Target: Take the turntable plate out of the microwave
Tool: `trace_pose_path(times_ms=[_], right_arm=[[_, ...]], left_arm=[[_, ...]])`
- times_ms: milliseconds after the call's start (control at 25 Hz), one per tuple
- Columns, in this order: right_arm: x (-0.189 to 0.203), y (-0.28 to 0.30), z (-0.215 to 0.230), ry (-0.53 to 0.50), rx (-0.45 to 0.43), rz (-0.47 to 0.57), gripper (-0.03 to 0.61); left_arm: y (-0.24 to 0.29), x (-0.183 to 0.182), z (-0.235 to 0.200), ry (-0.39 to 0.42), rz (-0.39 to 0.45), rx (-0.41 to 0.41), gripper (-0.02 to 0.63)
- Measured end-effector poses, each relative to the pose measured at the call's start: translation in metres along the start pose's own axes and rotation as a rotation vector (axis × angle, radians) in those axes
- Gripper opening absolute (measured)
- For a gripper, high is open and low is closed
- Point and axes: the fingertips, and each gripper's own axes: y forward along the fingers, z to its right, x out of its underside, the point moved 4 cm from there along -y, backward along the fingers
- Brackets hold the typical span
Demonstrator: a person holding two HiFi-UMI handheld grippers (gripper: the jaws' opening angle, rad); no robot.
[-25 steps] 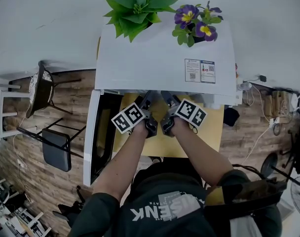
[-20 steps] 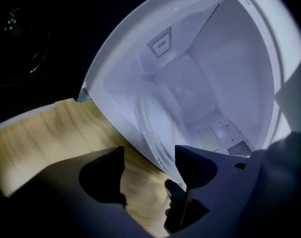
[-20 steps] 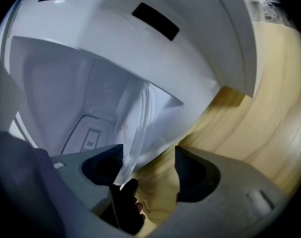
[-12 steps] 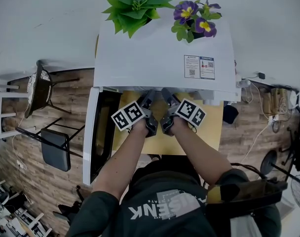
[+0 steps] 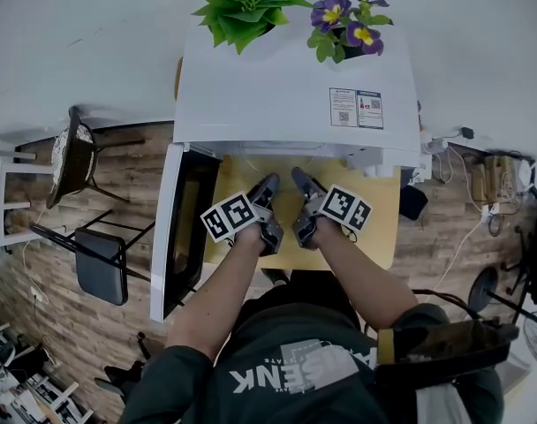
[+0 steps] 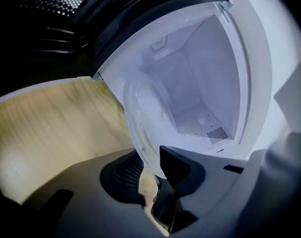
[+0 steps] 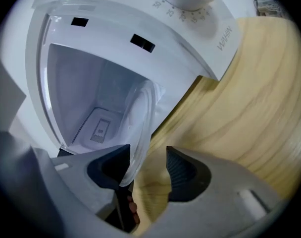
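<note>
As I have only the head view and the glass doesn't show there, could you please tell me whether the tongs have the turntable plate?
Observer: The left tongs have just been closing, and the rim of the turntable plate looks pinched between their pads.
Operator: Thank you. And the right side?
Observer: The right tongs have just been closing too. The rim sits between them against one pad, with a gap to the other.
Operator: Is the plate out yet?
Observer: Not fully, it seems. In both gripper views its far part appears to reach into the cavity of the microwave.
</note>
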Motion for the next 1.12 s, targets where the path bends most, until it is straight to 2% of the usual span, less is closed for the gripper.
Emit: trace_pose_path(times_ms=[240,360,400,560,680,800,960,1120], right_arm=[[-0.006,-0.007,0.001,0.013,-0.053,0.047,0.221],[-0.004,-0.008,-0.005,0.022,-0.116,0.046,0.113],[-0.002,-0.01,-0.006,0.03,-0.125,0.046,0.103],[0.01,-0.02,-0.006,0.059,-0.142,0.04,0.086],[0.019,-0.027,-0.003,0.122,-0.151,0.037,0.077],[0.023,-0.035,-0.001,0.131,-0.176,0.04,0.072],[0.028,-0.047,0.0,0.122,-0.193,0.019,0.067],[0.036,-0.058,-0.001,0.112,-0.211,-0.002,0.061]], left_arm=[[-0.018,0.02,0.002,-0.01,-0.042,0.032,0.09],[-0.027,0.031,-0.002,-0.011,-0.057,0.037,0.091],[-0.03,0.034,-0.003,-0.012,-0.061,0.037,0.09],[-0.04,0.04,-0.008,0.01,-0.071,0.035,0.107],[-0.042,0.038,-0.013,0.066,-0.082,0.042,0.115],[-0.043,0.03,-0.015,0.119,-0.067,0.039,0.139],[-0.043,0.009,-0.019,0.093,-0.02,0.043,0.166],[-0.045,0.005,-0.021,0.056,-0.015,0.059,0.146]])
